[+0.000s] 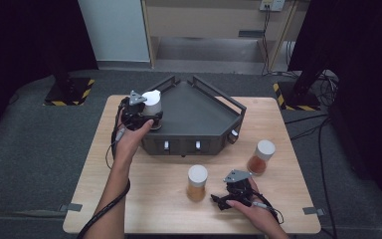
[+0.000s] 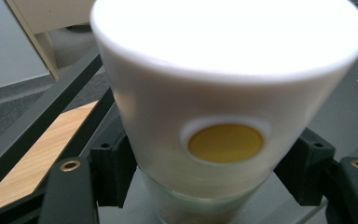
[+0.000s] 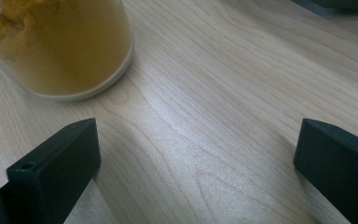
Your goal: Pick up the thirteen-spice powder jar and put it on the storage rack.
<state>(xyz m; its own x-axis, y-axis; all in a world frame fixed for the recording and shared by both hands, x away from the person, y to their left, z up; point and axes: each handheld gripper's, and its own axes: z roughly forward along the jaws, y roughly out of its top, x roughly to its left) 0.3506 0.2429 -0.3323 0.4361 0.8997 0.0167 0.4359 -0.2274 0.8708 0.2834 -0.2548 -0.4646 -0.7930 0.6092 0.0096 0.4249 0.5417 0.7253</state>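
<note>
Left gripper [image 1: 146,117] clamps the white-capped jar [image 1: 152,102] just under its lid, over the dark tray [image 1: 199,117], likely to set it inside; right gripper [image 1: 229,198] rests spread wide on the surface [image 1: 144,199].

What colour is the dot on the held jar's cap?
Yellow dot, clearest in the left gripper view.

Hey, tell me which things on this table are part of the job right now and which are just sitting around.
In the job:
- white-capped jar, gripped by the left tongs
- dark tray it is held over
- yellow-powder jar, near the open right tongs

Lying about:
- orange-powder jar on the table
- cables on the floor
</note>
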